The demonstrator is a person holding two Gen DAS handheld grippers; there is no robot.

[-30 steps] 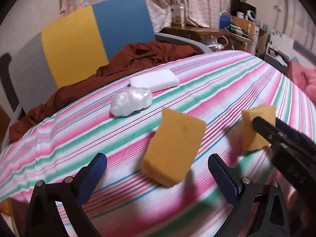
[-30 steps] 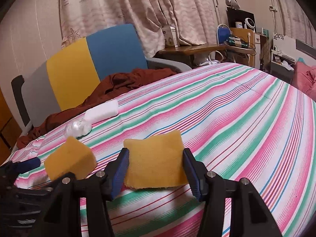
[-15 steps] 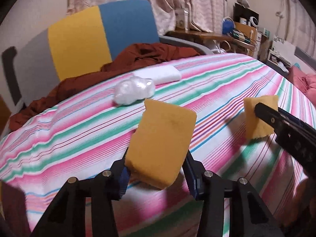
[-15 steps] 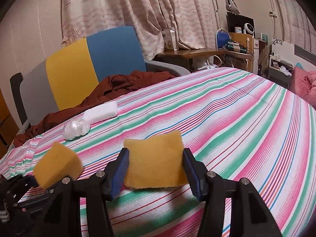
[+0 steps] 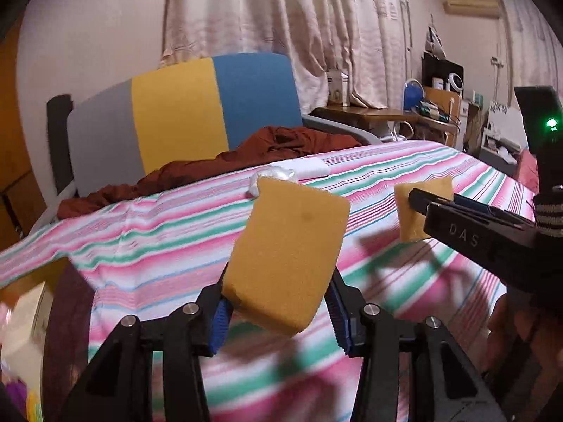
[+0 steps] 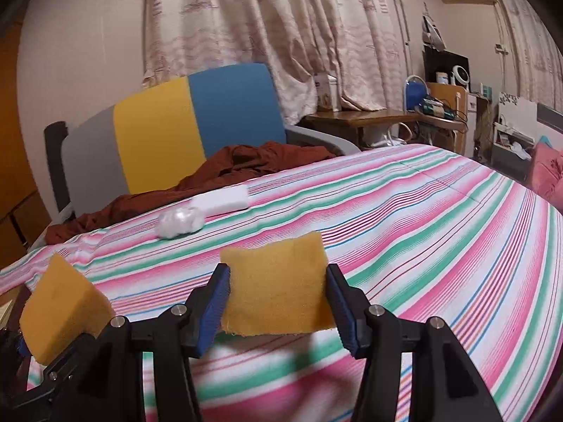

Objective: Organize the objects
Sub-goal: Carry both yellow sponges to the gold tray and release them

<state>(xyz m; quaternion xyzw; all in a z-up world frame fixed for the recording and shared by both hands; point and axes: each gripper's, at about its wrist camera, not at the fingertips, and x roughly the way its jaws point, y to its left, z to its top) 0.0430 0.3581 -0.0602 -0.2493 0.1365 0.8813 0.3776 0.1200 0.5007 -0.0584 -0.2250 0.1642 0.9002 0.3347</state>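
My left gripper (image 5: 279, 311) is shut on a thick yellow sponge (image 5: 288, 256), held tilted above the striped cloth (image 5: 169, 239). The right wrist view shows that same sponge (image 6: 61, 311) at the lower left. My right gripper (image 6: 279, 311) is shut on a second, thinner yellow sponge (image 6: 278, 288), also lifted off the cloth. In the left wrist view that second sponge (image 5: 422, 204) shows at the right, clamped in the other gripper's black fingers (image 5: 432, 198). A crumpled clear plastic wad (image 6: 179, 223) and a white foam block (image 6: 221, 200) lie farther back on the cloth.
A rust-brown garment (image 6: 218, 176) is heaped at the table's far edge, against a grey, yellow and blue chair (image 6: 169, 123). Behind stand curtains, a wooden side table (image 6: 369, 119) and cluttered shelves at the right. A box-like object (image 5: 21, 320) shows beyond the table's left edge.
The left gripper shut on the thick sponge that lay on the cloth, lifted it and carried it leftward. The right gripper, keeping its sponge, shifted slightly the same way.
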